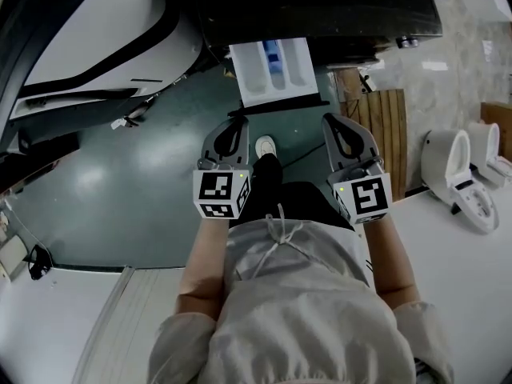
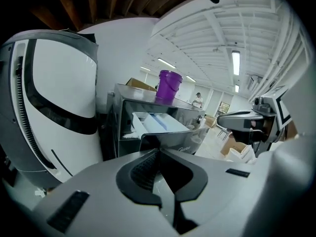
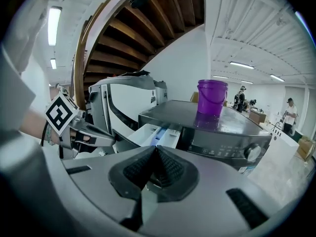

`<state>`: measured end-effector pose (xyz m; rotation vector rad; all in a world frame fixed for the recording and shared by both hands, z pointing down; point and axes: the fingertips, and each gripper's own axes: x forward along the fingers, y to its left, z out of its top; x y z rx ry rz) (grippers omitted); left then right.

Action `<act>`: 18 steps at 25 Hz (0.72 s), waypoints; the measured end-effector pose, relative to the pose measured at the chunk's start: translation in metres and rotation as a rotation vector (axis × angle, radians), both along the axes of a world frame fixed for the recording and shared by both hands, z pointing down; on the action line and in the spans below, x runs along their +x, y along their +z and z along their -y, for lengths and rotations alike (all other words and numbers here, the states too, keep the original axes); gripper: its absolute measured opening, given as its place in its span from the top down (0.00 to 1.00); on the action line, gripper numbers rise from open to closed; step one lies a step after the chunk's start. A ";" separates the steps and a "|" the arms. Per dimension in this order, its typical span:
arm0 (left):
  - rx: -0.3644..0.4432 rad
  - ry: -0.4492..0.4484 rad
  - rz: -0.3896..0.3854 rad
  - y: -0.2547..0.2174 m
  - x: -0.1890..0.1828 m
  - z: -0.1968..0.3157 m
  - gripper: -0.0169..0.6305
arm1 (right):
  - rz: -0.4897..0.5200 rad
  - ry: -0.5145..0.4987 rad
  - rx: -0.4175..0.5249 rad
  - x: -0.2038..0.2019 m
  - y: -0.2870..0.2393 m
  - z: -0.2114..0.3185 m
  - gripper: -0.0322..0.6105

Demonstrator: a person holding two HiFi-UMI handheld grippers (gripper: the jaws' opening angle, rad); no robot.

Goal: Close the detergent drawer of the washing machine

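The dark washing machine (image 1: 320, 6) stands ahead of me with its white detergent drawer (image 1: 276, 70) pulled out toward me; a blue compartment shows inside. Both grippers hang short of the drawer's front edge and touch nothing. My left gripper (image 1: 238, 122) is shut and empty, just below the drawer's left corner. My right gripper (image 1: 334, 122) is shut and empty, below its right corner. The left gripper view has the drawer (image 2: 158, 123) beyond the closed tips (image 2: 159, 152). In the right gripper view the drawer (image 3: 155, 132) lies past the closed tips (image 3: 157, 149).
A purple bucket (image 3: 212, 98) stands on the washer's top. A big white and black shell (image 1: 88, 46) fills the left side. To the right are a wooden slatted panel (image 1: 388, 126) and white toilets (image 1: 460, 174). My shoe (image 1: 265, 145) is on the green floor below the drawer.
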<state>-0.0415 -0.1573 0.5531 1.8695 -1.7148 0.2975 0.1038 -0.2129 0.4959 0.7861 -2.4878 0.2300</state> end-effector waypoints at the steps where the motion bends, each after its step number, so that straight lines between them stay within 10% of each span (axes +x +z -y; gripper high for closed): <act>1: 0.000 -0.007 -0.008 0.000 0.000 0.001 0.94 | 0.001 -0.001 -0.004 -0.002 0.001 0.003 0.94; 18: -0.014 -0.035 0.004 0.000 -0.020 0.029 0.94 | 0.060 -0.058 0.038 -0.030 -0.004 0.030 0.94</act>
